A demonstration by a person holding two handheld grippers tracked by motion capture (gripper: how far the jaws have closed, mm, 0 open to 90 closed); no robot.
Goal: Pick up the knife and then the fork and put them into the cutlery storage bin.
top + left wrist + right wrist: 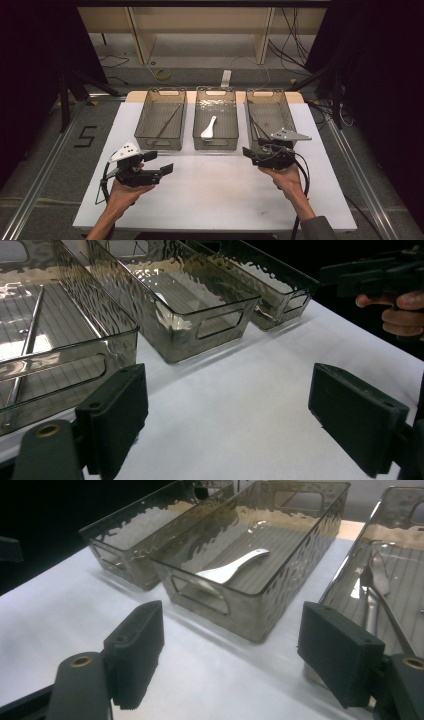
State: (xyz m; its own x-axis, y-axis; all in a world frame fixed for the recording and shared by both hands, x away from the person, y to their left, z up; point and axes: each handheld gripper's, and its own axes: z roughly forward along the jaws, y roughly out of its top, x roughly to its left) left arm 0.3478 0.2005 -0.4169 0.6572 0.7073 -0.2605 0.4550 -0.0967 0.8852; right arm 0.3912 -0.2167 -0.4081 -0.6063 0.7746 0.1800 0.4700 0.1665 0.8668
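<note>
Looks like nothing's started yet: left gripper [159, 169] and right gripper [251, 155] both spread empty at lower frame, probably reaching for the spoon [208, 128] in the middle bin [215, 145] next.

A white surface [215, 195] sits on grey floor [45, 150] marked "5" [86, 136] at left, wooden shelving [200, 25] and loose cables [295, 40] far behind.

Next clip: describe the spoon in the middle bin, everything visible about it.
The spoon is white in the high view and silvery-pale in the right gripper view, smooth, perhaps plastic or metal. It has a broad rounded bowl and a short tapering handle. It lies flat on the ribbed floor of the middle bin, bowl toward the person, handle angled away and right. It touches the floor alone; neither gripper is near.
</note>
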